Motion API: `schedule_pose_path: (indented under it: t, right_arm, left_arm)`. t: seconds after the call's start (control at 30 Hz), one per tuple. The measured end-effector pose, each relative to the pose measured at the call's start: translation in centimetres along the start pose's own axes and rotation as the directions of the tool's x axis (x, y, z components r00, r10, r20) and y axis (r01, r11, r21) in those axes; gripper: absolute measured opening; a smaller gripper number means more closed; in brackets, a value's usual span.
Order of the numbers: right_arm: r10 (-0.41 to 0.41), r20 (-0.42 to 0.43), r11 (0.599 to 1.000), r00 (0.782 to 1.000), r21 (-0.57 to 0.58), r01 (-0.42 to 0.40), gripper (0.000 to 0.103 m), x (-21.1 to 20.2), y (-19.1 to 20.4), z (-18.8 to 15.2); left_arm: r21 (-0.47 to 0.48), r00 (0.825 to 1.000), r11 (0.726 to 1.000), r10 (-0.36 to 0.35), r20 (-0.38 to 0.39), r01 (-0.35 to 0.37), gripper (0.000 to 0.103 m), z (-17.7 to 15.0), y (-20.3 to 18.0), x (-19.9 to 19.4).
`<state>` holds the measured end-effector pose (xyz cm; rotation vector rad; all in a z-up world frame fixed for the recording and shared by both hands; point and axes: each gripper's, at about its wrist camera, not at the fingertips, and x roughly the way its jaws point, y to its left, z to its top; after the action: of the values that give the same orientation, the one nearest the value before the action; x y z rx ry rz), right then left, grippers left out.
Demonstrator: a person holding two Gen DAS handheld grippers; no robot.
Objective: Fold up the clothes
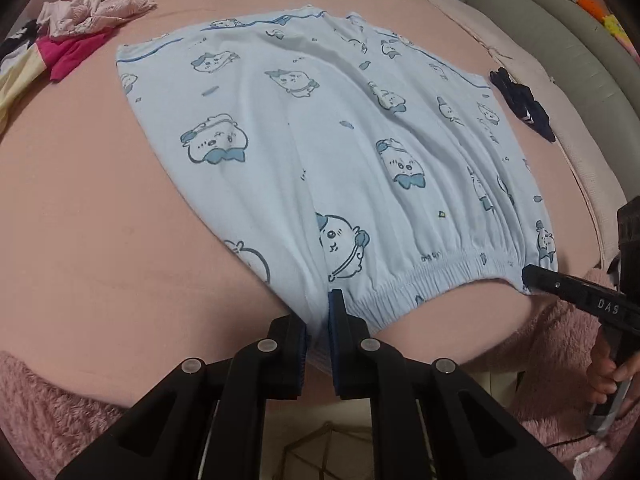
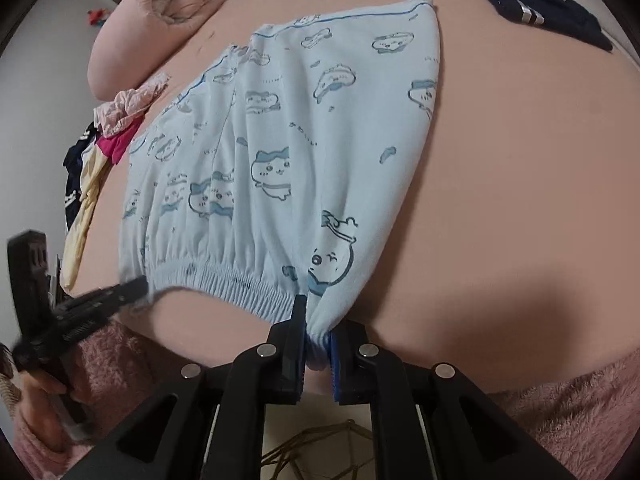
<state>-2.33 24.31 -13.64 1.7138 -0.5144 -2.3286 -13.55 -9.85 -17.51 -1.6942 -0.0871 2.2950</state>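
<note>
Both jaws clamped on shorts (image 1: 320,140) waistband

Each gripper is black plastic, with two linked arms on either side joined by round silver pivot pins just behind the fingers (image 1: 338,344), which carry blue ribbed pads on their inner faces. The right gripper (image 1: 532,278), seen from the side, bears pale letters "DAS" behind its fingers. A fluffy pink sleeve (image 2: 36,436) covers the left wrist.
</note>
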Motion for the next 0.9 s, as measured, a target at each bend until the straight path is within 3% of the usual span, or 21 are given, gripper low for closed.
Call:
schedule_pose_path:
  t: [0.03, 0.07, 0.1, 0.13, 0.2, 0.27, 0.33, 0.4, 0.47, 0.5, 0.63, 0.7, 0.8, 0.9]
  right_arm:
    - [0.0, -0.004, 1.0, 1.0, 0.003, 0.0, 0.01, -0.4, 0.1, 0.2]
    - [-0.015, 0.003, 1.0, 1.0, -0.005, 0.015, 0.015, -1.1, 0.1, 0.2]
    - [-0.062, -0.002, 0.998, 0.998, -0.01, 0.062, 0.017, -1.6, 0.0, 0.1]
    - [-0.108, -0.008, 0.994, 0.994, -0.014, 0.108, 0.018, -2.1, -0.1, 0.0]
    - [-0.203, -0.02, 0.979, 0.979, -0.022, 0.202, 0.018, -3.1, -0.3, -0.2]
    - [-0.308, -0.022, 0.951, 0.951, 0.015, 0.309, 0.018, -4.7, -1.4, 0.1]
    - [-0.359, 0.068, 0.933, 0.931, 0.039, 0.357, 0.018, -6.9, -1.6, 1.4]
    - [-0.371, 0.19, 0.927, 0.909, 0.015, 0.375, 0.018, -8.5, -0.6, 3.5]
    - [-0.272, 0.231, 0.953, 0.934, -0.068, 0.294, 0.018, -7.3, 1.1, 5.5]
    - [-0.223, 0.243, 0.961, 0.944, -0.108, 0.255, 0.018, -6.6, 1.9, 6.4]
    - [-0.122, 0.138, 0.966, 0.983, -0.212, 0.149, 0.018, 0.4, 3.9, 8.0]
    - [-0.184, 0.07, 0.947, 0.98, -0.256, 0.196, 0.015, 3.3, 3.7, 7.6]
    - [-0.169, 0.076, 0.942, 0.983, -0.281, 0.183, 0.013, 2.4, 2.2, 7.6]
    - [-0.212, 0.078, 0.943, 0.974, -0.243, 0.225, 0.014, 0.5, 0.6, 8.7]
  left_arm:
    - [0.02, 1.0, 1.0, 0.012, -0.019, -0.011, 0.013, 0.2, -0.2, -0.3]
    - [0.053, 0.998, 0.998, 0.037, -0.042, -0.035, 0.023, 0.3, -0.5, -0.8]
    - [0.087, 0.996, 0.994, 0.069, -0.058, -0.064, 0.039, 0.2, -0.7, -1.3]
    - [0.126, 0.992, 0.987, 0.109, -0.064, -0.1, 0.045, 0.1, -0.8, -2.0]
    - [0.197, 0.98, 0.962, 0.196, -0.017, -0.189, 0.045, 0.1, -0.8, -4.0]
    - [0.232, 0.955, 0.927, 0.28, 0.095, -0.295, 0.045, 1.4, -0.9, -6.3]
    - [0.256, 0.948, 0.919, 0.256, 0.191, -0.3, 0.045, 3.7, -1.5, -8.0]
    - [0.294, 0.954, 0.923, 0.178, 0.243, -0.248, 0.045, 5.6, -2.7, -7.8]
    - [0.35, 0.958, 0.915, 0.111, 0.263, -0.202, 0.045, 7.0, -4.3, -5.7]
    - [0.376, 0.968, 0.911, 0.083, 0.235, -0.169, 0.045, 7.5, -5.1, -3.9]
    - [0.413, 0.995, 0.905, 0.08, 0.065, -0.1, 0.045, 7.7, -6.3, 2.4]
    - [0.413, 0.992, 0.904, 0.123, 0.004, -0.113, 0.052, 7.1, -5.0, 3.6]
    - [0.371, 0.988, 0.922, 0.139, -0.06, -0.108, 0.055, 6.6, -2.5, 1.7]
    - [0.453, 0.976, 0.868, 0.215, 0.023, -0.202, 0.054, 6.1, -1.6, -0.2]
